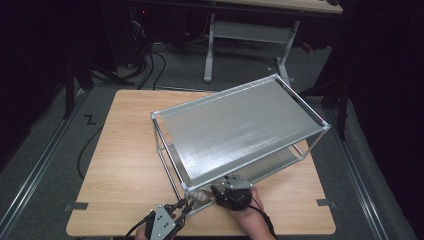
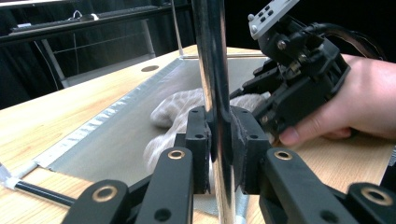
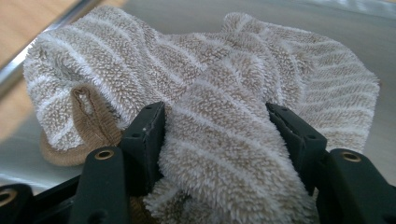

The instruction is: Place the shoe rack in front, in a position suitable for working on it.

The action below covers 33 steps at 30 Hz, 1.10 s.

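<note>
A silver two-shelf metal rack (image 1: 240,125) stands at an angle on the wooden table (image 1: 125,160). My left gripper (image 1: 185,206) (image 2: 219,149) is shut on the rack's near corner post (image 2: 210,56), the shiny tube squeezed between its pads. A fluffy beige cloth with white stripes (image 3: 210,74) (image 2: 173,112) lies on the lower shelf (image 2: 116,140) just behind that post. My right gripper (image 3: 215,140) (image 1: 209,192) reaches in under the top shelf and is shut on a thick fold of the cloth. A brown ribbed hem (image 3: 93,126) shows at the cloth's left.
The top shelf (image 1: 280,100) overhangs the right gripper. A hand (image 2: 369,98) holds the right gripper close beside the post. Bare table lies left of the rack. A desk frame (image 1: 245,35) and cables (image 1: 150,65) stand on the floor beyond.
</note>
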Each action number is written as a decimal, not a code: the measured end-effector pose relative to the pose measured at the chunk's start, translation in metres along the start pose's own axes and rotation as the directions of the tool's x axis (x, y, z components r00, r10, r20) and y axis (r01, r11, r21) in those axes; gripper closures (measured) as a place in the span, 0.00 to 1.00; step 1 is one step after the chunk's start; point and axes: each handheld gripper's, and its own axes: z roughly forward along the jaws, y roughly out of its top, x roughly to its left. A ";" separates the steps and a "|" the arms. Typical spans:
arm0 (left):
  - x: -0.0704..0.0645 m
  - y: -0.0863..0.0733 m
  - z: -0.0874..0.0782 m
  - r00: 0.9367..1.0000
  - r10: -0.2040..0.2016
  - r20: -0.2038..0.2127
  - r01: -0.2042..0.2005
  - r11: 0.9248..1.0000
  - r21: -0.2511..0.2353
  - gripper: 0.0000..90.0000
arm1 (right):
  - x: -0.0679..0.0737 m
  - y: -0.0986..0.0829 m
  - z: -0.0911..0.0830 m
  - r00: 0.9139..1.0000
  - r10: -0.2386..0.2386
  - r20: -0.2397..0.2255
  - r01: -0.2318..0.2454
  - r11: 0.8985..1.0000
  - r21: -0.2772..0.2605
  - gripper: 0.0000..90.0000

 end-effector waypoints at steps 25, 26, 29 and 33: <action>0.000 0.000 -0.010 1.000 -0.019 -0.017 0.019 1.000 0.016 0.88 | -0.151 -0.041 -0.037 0.930 0.171 0.325 -0.185 0.983 0.011 0.45; 0.000 0.000 -0.011 1.000 -0.021 -0.018 0.021 1.000 0.016 0.88 | -0.156 -0.043 -0.039 0.924 0.178 0.338 -0.192 0.981 0.007 0.45; 0.000 -0.001 -0.011 1.000 -0.024 -0.016 0.024 1.000 0.016 0.88 | -0.168 -0.048 -0.044 0.911 0.186 0.368 -0.201 0.980 0.003 0.45; -0.001 -0.001 -0.013 1.000 -0.019 -0.019 0.019 1.000 0.017 0.87 | -0.180 -0.052 -0.047 0.893 0.208 0.399 -0.226 0.974 -0.004 0.46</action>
